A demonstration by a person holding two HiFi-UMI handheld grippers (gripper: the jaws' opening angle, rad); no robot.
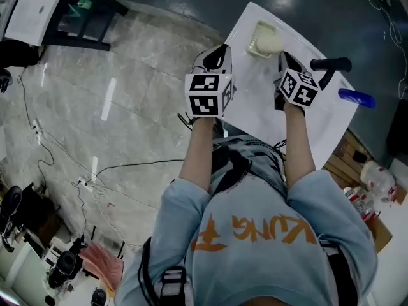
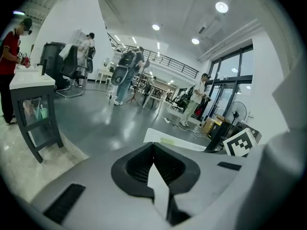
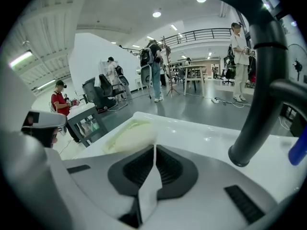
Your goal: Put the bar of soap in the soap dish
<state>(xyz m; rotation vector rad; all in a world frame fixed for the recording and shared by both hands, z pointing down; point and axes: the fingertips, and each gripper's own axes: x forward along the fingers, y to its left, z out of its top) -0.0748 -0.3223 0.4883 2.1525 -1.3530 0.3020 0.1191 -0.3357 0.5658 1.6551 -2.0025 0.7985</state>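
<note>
Jaws together on left hand-held gripper (image 2: pixel 153 152) and right hand-held gripper (image 3: pixel 154 152) (both empty), soap dish (image 1: pixel 260 25) near

Head view looks steeply down; both gripper views face the white counter (image 1: pixel 255 107).

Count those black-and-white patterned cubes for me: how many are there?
2. The left cube sits on the left gripper, at the white counter's edge; the right cube sits on the right gripper, above the counter. None seems hidden.
</note>
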